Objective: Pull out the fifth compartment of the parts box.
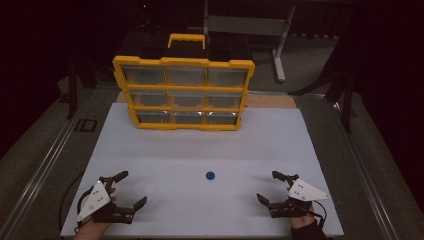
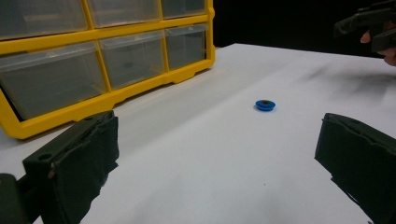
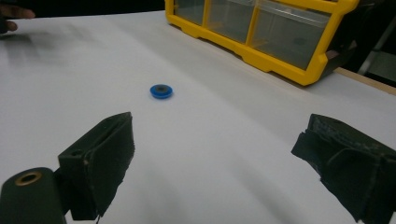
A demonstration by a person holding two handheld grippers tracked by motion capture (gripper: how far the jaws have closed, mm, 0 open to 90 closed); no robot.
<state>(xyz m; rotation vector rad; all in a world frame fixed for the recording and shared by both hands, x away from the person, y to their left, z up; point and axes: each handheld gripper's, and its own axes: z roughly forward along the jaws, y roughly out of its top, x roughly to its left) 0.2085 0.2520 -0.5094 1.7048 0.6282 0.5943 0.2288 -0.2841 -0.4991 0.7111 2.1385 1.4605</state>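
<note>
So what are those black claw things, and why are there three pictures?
Those are grippers, claws with two jaws that a person squeezes by hand. There is a left gripper and a right gripper, each held in one hand. One picture comes from a camera up high, looking down at the white table. The other two come from small cameras riding on each gripper, so you see its own black jaws at the bottom. On the table lies a small blue disc, and behind it stands a yellow drawer box with clear drawers. Both grippers are open and hold nothing.
</note>
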